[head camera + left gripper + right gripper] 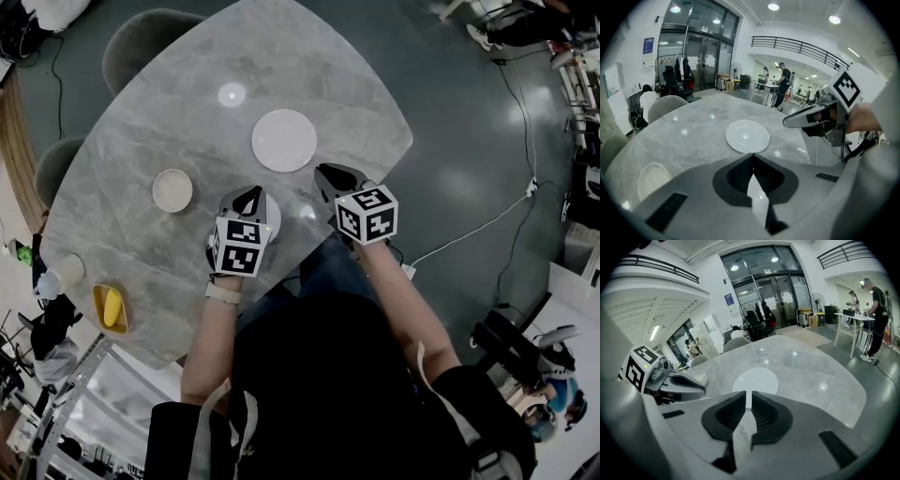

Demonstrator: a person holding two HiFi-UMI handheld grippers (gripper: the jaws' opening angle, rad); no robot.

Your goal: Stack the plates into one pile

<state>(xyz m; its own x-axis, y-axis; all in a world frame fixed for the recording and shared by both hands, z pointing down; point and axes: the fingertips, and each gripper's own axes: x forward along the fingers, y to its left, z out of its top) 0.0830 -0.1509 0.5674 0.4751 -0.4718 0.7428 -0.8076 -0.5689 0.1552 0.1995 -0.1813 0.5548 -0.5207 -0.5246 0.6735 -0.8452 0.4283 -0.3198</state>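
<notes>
Ceiling lights (773, 6) glare off the table (141, 141); fisheye edges warp, darkened.

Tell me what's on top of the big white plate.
Nothing: the big white plate lies bare on the table. The head view shows it whole; in the gripper views the jaws hide its near edge.

The scene is taken from overhead by the head camera, which is aimed steeply down at the grey marble-patterned rounded counter (187, 112) from close above the person. A wide-angle camera is carried on the left tongs (248, 195) and on the right tongs (330, 173), set close behind the jaws and directed along them, low across the counter. The round white flat plate (284, 141) is shared by all three views, just ahead of both jaws. In each tongs' view the other tongs are caught at the side edge.
</notes>
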